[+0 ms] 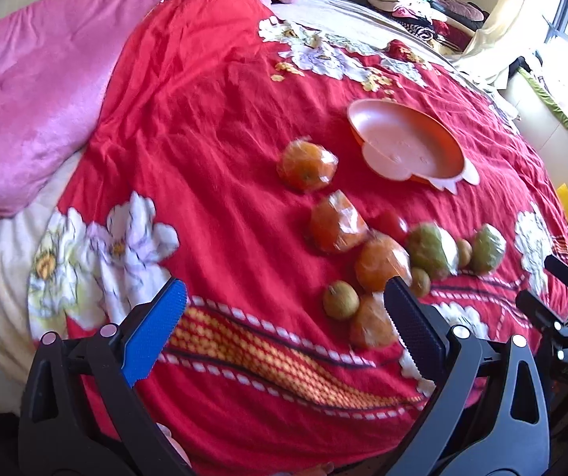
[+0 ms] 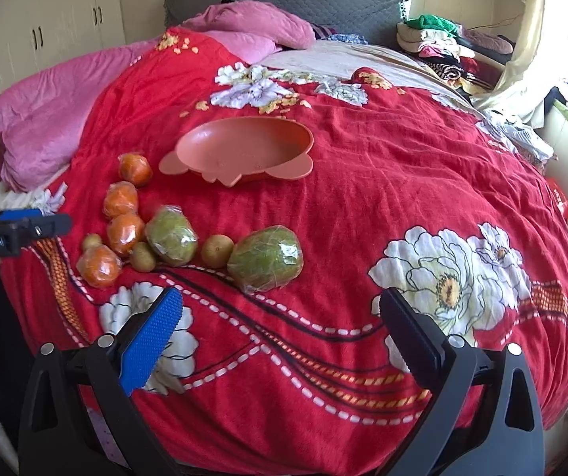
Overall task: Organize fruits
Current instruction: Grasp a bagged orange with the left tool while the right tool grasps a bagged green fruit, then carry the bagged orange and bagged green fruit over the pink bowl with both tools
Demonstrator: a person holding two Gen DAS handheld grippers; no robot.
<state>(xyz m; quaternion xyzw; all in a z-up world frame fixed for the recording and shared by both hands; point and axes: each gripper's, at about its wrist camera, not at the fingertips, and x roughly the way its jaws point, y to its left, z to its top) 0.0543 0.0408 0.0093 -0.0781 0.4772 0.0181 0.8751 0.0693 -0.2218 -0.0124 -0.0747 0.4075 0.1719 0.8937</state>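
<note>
Two green fruits point(image 2: 265, 258) beyond fingers point(image 2: 153, 333).

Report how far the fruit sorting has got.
Done: nothing visible; the pink dish holds no fruit. In hand: nothing; the left gripper and right gripper are both open. Left: the wrapped oranges, the wrapped green fruits and the small brown fruits all lie on the red blanket.

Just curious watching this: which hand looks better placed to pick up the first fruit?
Probably the left tool: it is open with the oranges beside its fingertip. The right tool, also open, sits farther back.
</note>
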